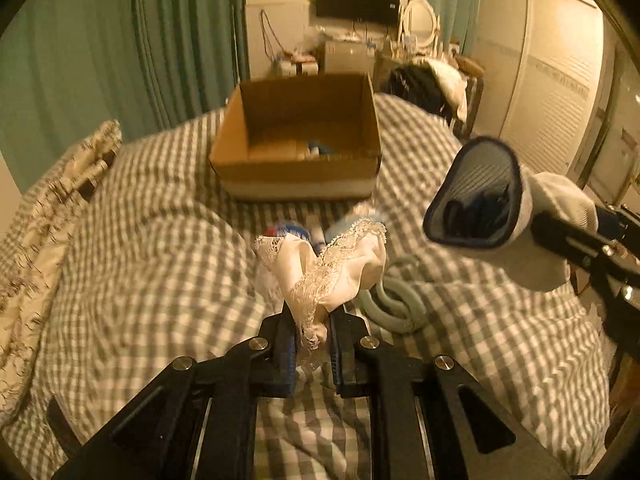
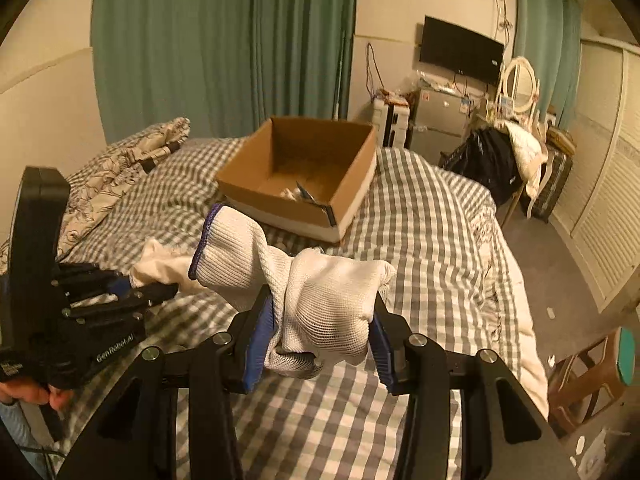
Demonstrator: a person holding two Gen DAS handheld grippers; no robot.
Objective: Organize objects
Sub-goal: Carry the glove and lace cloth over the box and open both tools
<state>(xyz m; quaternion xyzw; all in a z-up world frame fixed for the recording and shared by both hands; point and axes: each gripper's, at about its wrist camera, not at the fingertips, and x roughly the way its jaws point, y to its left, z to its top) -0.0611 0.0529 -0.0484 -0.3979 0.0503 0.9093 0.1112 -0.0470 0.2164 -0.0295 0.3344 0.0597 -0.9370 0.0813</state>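
Observation:
My left gripper (image 1: 312,316) is shut on a cream lace-trimmed cloth (image 1: 340,264) and holds it above the checked bed. It also shows in the right wrist view (image 2: 160,288), at the left. My right gripper (image 2: 320,320) is shut on a white knit glove (image 2: 320,292) with a blue cuff, held in the air. The glove also shows in the left wrist view (image 1: 500,208), at the right. An open cardboard box (image 1: 296,136) sits on the bed beyond both grippers, also in the right wrist view (image 2: 296,172), with a few small items inside.
A pale blue coiled item (image 1: 396,300) and some blue and red things (image 1: 292,232) lie on the checked duvet (image 1: 160,260) below the cloth. A patterned pillow (image 2: 120,168) lies at the left. A chair (image 2: 588,372), wardrobe (image 2: 608,200) and dresser stand to the right.

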